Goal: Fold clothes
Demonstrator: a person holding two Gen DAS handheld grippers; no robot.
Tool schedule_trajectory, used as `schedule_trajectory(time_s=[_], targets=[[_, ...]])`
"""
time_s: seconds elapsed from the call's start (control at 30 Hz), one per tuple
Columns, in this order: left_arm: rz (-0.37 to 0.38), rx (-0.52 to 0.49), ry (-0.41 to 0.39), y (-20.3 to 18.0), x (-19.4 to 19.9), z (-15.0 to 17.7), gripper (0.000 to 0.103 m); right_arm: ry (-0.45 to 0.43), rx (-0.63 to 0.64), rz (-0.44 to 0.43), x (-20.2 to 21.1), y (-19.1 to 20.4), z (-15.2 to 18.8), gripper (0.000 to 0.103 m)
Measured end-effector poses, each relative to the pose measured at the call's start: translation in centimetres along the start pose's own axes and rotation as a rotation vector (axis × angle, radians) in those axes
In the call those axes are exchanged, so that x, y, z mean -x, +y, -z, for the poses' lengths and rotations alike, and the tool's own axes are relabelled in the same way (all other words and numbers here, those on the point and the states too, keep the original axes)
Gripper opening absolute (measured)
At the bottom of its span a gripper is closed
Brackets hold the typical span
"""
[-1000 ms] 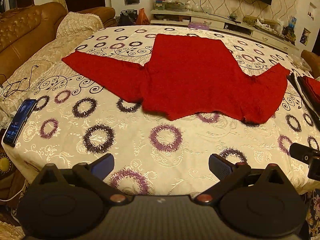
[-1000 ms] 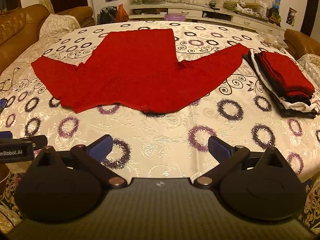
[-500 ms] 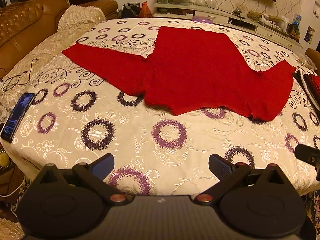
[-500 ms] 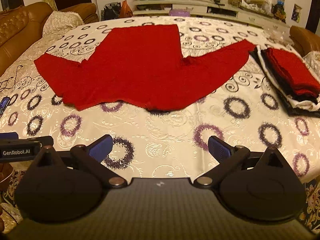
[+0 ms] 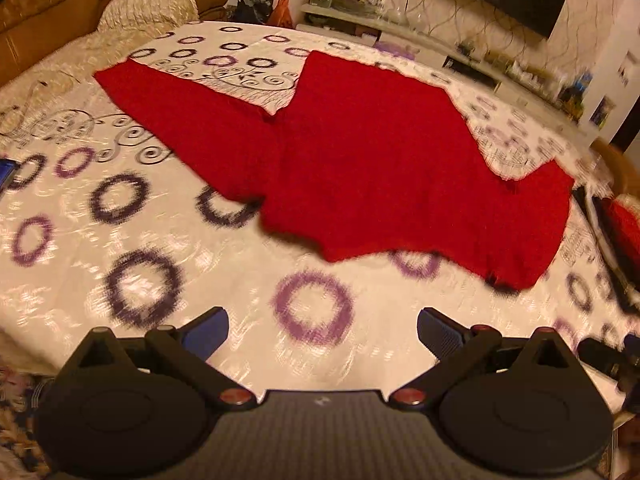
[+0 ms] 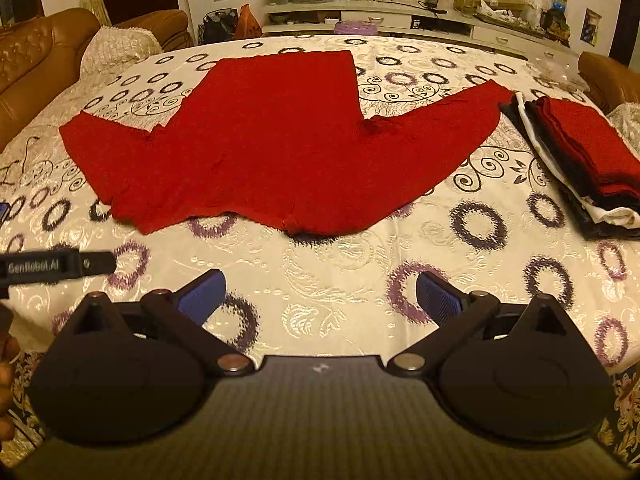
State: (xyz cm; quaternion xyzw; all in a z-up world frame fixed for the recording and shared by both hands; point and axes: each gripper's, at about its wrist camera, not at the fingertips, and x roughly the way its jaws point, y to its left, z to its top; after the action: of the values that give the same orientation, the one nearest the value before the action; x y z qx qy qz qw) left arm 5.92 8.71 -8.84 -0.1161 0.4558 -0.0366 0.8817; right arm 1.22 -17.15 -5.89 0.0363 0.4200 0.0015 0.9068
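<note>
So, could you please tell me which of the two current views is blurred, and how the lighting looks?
Left wrist view: motion blur smears the tablecloth rings and the red sweater's edges. Right wrist view: sharp, the sweater and folded stack crisp. Both: warm orange indoor light, fisheye bending at the borders, both grippers open.

The sweater (image 6: 276, 136) is plain red. The tablecloth (image 6: 360, 272) is cream with purple and black rings and scrolls. The folded pile (image 6: 580, 160) shows red, black, white.
</note>
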Motion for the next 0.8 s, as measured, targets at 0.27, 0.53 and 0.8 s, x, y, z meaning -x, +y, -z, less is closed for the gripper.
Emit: schedule_trajectory(time_s=[0.27,0.53,0.8], targets=[[0.101,0.157,0.012,1.8,-3.7,-2.4,0.085,-0.005,-0.033,-0.065,-1.7,-0.2,-2.0,0.103],[0.116,0.249,0.022,3.0,-6.8,-4.0,0.076,0.003,-0.036,-0.083,-5.1,0.5,-5.7,0.103],[0.111,0.32,0.001,3.8,-8.3,-4.9,0.044,0.018,0.062,-0.115,-8.3,3.8,-9.0,0.103]])
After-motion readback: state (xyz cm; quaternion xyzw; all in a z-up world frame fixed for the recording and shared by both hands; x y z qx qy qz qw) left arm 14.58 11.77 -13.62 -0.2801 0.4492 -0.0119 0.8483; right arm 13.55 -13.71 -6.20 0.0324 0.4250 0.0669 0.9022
